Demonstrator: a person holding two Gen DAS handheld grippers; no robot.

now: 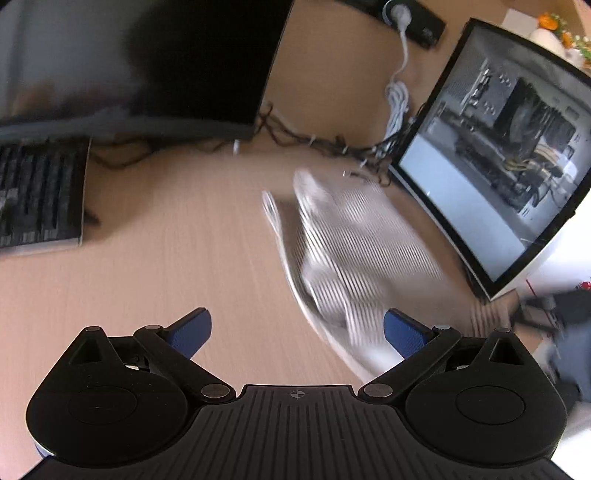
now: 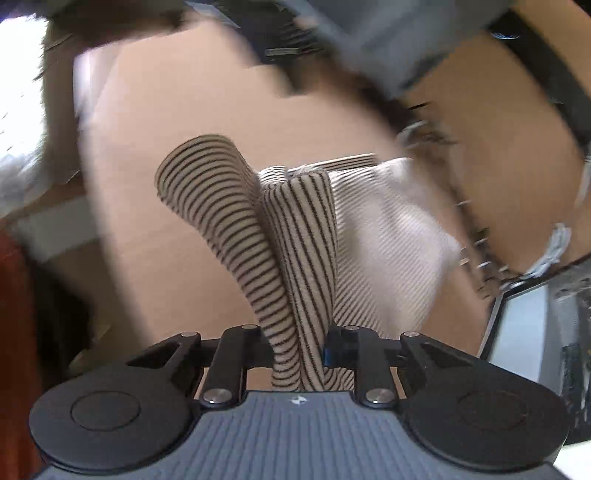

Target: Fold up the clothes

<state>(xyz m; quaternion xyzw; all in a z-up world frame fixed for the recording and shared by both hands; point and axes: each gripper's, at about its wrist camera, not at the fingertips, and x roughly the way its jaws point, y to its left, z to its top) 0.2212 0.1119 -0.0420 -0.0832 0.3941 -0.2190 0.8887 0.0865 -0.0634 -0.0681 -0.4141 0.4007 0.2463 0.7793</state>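
A cream garment with thin dark stripes (image 1: 351, 254) shows blurred over the wooden desk (image 1: 177, 258), to the right of my left gripper. My left gripper (image 1: 297, 334) is open and empty, its blue pads wide apart above the desk. In the right wrist view my right gripper (image 2: 297, 350) is shut on the striped garment (image 2: 295, 251). The cloth rises from between the fingers in two bunched folds. The rest of it trails blurred to the right (image 2: 391, 236).
A keyboard (image 1: 40, 195) lies at the left. A dark monitor (image 1: 166, 62) stands behind it. A glass-sided computer case (image 1: 498, 166) stands at the right, with tangled cables (image 1: 325, 144) and a power strip (image 1: 413, 18) behind the garment.
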